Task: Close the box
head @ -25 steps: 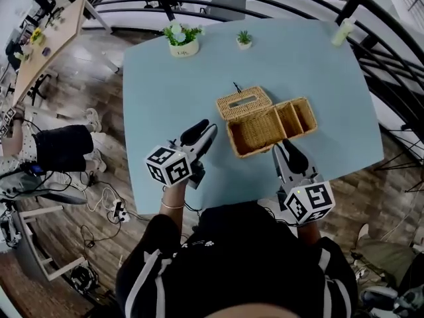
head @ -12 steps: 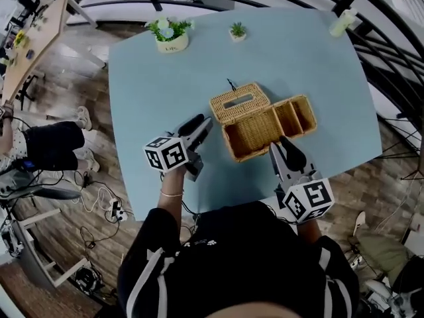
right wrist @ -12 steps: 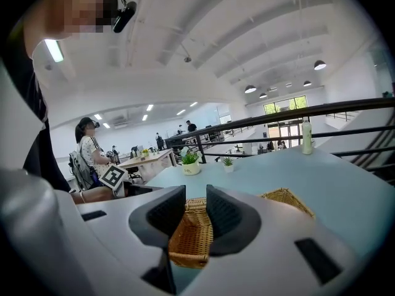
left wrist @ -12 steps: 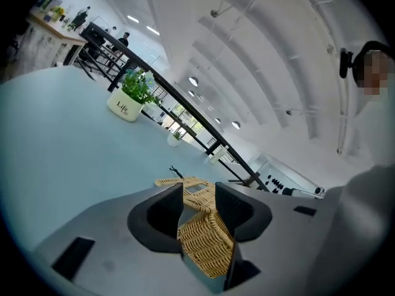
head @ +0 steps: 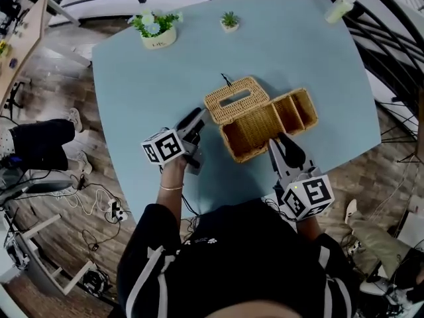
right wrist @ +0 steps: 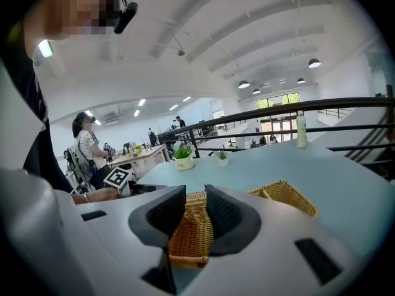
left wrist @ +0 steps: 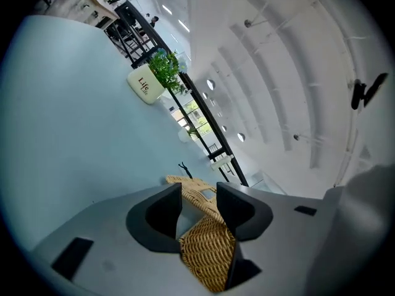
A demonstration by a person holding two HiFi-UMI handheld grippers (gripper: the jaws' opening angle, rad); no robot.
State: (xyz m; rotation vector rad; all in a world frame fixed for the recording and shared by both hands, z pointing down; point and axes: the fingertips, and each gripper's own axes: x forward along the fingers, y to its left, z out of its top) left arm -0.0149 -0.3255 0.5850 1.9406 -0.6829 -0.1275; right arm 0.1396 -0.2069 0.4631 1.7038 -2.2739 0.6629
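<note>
A wicker box [head: 255,132] with two smaller side compartments stands on the light blue table [head: 298,52]. Its slotted lid [head: 235,98] is swung back and open on the far left side. My left gripper [head: 197,118] is low over the table just left of the box, pointing at the lid's near edge. Its jaws have just been opening; in the left gripper view [left wrist: 199,197] the box [left wrist: 207,251] and lid [left wrist: 192,187] show through the gap, untouched. My right gripper [head: 281,141] is at the box's near wall, its jaws [right wrist: 195,211] a little apart around nothing.
A potted plant [head: 154,30], a small plant [head: 229,22] and a bottle [head: 339,8] stand along the table's far edge. A black railing [head: 391,65] runs behind and to the right. A person [right wrist: 86,147] sits off to the left.
My left gripper has come down towards the table, rolled, and moved closer to the lid while its jaws widened. The right gripper has barely shifted.
</note>
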